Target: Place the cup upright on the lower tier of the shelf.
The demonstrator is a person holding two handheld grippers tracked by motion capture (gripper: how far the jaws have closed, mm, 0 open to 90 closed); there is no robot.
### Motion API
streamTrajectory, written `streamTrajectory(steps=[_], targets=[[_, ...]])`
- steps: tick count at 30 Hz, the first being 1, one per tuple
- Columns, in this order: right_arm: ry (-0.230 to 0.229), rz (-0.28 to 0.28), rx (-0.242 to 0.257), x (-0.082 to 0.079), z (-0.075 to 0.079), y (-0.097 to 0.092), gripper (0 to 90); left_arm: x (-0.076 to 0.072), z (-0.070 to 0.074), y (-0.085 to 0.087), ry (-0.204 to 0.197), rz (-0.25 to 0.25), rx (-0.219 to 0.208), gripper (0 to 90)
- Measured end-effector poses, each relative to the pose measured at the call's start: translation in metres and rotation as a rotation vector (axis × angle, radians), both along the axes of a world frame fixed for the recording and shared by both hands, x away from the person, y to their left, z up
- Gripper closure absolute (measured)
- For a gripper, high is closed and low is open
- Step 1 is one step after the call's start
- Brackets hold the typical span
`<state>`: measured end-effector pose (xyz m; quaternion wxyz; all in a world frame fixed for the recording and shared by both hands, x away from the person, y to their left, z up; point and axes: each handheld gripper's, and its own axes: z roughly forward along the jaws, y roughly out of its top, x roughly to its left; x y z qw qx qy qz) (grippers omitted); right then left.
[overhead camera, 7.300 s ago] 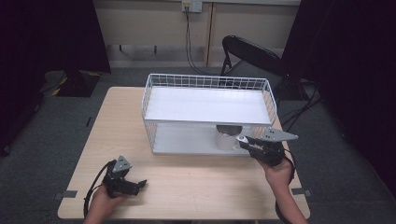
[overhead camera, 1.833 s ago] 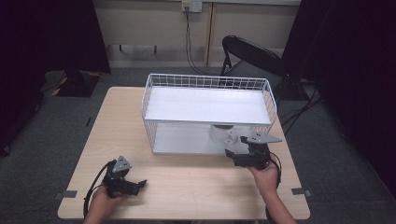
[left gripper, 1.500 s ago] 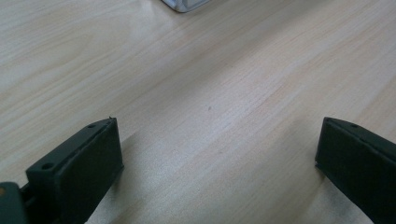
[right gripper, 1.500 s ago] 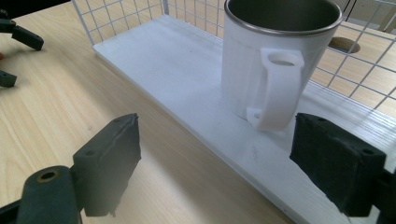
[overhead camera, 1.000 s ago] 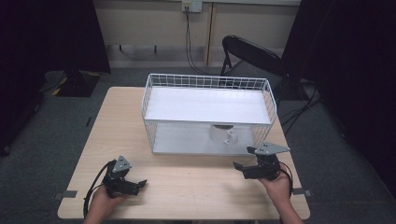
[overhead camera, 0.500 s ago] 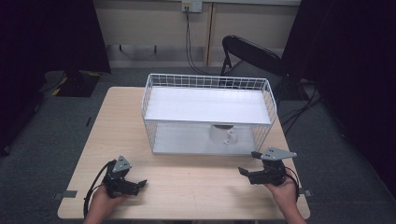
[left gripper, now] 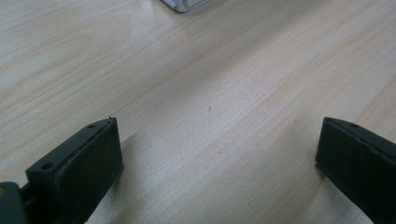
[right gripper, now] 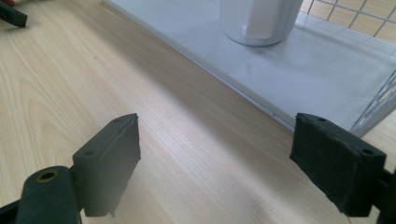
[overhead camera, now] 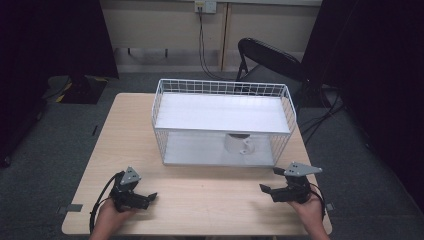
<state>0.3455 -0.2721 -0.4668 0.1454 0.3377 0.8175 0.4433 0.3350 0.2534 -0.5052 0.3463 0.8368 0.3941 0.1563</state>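
A white wire rack (overhead camera: 222, 107) with two shelves stands on the middle of the wooden table (overhead camera: 200, 200). A white mug (overhead camera: 239, 144) sits on its lower shelf (right gripper: 299, 74), towards the right; the mug (right gripper: 259, 21) is close ahead in the right gripper view. My right gripper (overhead camera: 267, 190) rests open on the table in front of the rack's right end, nothing between its jaws. My left gripper (overhead camera: 149, 197) lies open near the front left of the table, also holding nothing. In the left gripper view both pads (left gripper: 79, 172) frame bare wood.
A black folding chair (overhead camera: 270, 57) stands behind the table. Cables hang from a wall socket (overhead camera: 205, 6) at the back. Dark curtains flank both sides. Grey carpet surrounds the table.
My right gripper has drawn back from the rack's lower shelf toward the table's front right edge, leaving the mug on the shelf. The left gripper has stayed put.
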Motion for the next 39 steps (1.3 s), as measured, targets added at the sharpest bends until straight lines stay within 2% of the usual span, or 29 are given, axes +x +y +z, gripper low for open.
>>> streamTrajectory(steps=[7, 27, 39], targets=[[-0.002, -0.003, -0.014, -0.002, -0.005, -0.008, 14.3, 0.000, 0.000, 0.000, 0.000, 0.000, 0.000, 0.0], [0.043, -0.042, -0.048, -0.010, -0.030, -0.037, 14.0, 0.000, 0.000, 0.000, 0.000, 0.000, 0.000, 0.0], [0.063, -0.022, -0.138, -0.009, -0.040, -0.035, 13.4, 0.000, 0.000, 0.000, 0.000, 0.000, 0.000, 0.0]])
